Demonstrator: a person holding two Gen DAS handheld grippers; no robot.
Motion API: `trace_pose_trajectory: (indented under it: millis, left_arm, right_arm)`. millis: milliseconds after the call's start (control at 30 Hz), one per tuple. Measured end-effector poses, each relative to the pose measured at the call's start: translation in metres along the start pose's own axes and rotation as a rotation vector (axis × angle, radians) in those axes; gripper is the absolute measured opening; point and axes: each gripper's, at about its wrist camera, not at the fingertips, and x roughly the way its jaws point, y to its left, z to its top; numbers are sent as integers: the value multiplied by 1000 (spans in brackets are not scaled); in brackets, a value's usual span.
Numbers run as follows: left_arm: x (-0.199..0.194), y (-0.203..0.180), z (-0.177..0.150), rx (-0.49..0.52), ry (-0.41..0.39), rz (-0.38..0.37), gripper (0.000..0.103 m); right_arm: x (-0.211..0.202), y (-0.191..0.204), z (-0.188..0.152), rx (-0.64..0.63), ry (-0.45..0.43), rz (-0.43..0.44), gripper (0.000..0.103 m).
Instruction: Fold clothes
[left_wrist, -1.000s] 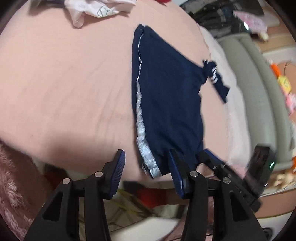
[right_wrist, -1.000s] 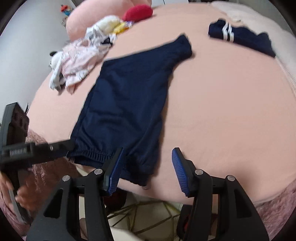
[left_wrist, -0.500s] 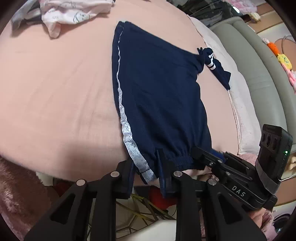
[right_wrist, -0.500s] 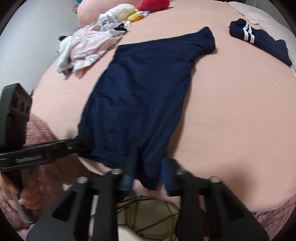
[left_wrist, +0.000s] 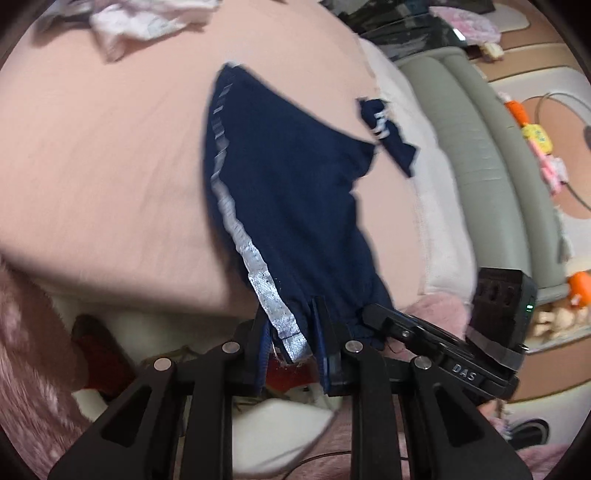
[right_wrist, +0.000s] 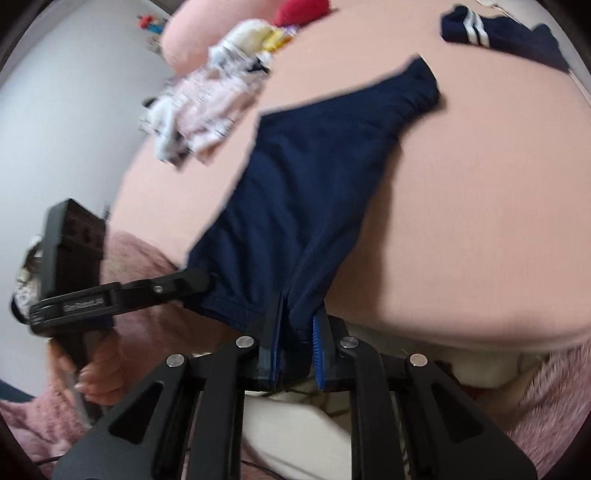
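A: Navy shorts (left_wrist: 288, 206) lie lengthwise on the pink bed sheet (left_wrist: 103, 155), waistband at the near edge, legs running to the far side. Waistband end is lifted off the sheet.

B: Left gripper (left_wrist: 291, 343)?

A: Clamped on the near left corner of the waistband, right on the silver side stripe (left_wrist: 236, 225). Jaws nearly together with fabric bunched between the pads.

B: Right gripper (right_wrist: 297, 345)?

A: Same thing, pinched on the near right corner of the waistband. Jaws almost fully closed, thin fold of navy cloth between the blue pads. In the right wrist view the left gripper comes in from the left, held by a hand (right_wrist: 99, 362), its tip touching the same waistband.

B: Further out?

A: Shorts taut between the two grips, the rest draped flat on the sheet. Far left, well apart: a heap of white and pink clothes (right_wrist: 199, 107). Far right: a separate small navy garment with white stripes (right_wrist: 498, 33), not touching the shorts. Frames are motion-blurred.
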Motion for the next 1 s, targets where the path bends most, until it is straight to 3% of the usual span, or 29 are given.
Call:
trace_pose_trajectory:
  millis: [167,267,333,367,400,467,567,667,767,800,867,1000]
  left_arm:
    - [-1,-17,70,39,-49,-70,21]
    - [6,-11,123,42,-91,-87,24]
    - [11,4,154,21,-127,-88,56]
    - [11,12,162,6,-151,-70,59]
    - [11,17,169,6,-173,-49,60]
    - [9,23,170,47,-200,-2,60]
    - [18,17,161,156,-160,84,60]
    - [42,0,150,301,-92,215,58]
    - [75,2,151,338,-41,431,51]
    - [77,4,153,327,-45,464,50]
    - [68,7,160,276,-90,454,50]
    - [44,7,162,245,-150,377,50]
  right_arm:
    - [-5,-4,53,8,-44,64,13]
    - [4,-9,104,14,-88,51,18]
    - [15,-16,129,45,-101,52,37]
    - [21,-20,141,72,-120,34,48]
    - [26,-24,153,100,-139,15,50]
    - [29,-30,162,122,-158,-17,50]
    - [30,-33,161,83,-185,-96,57]
    - [45,-26,158,-21,-124,-212,58]
    - [73,-13,150,-150,-45,-312,56]
    - [81,-13,147,-183,-30,-373,55]
    - [100,-16,142,-261,-4,-552,55]
    - [76,-17,140,-204,-69,-564,55]
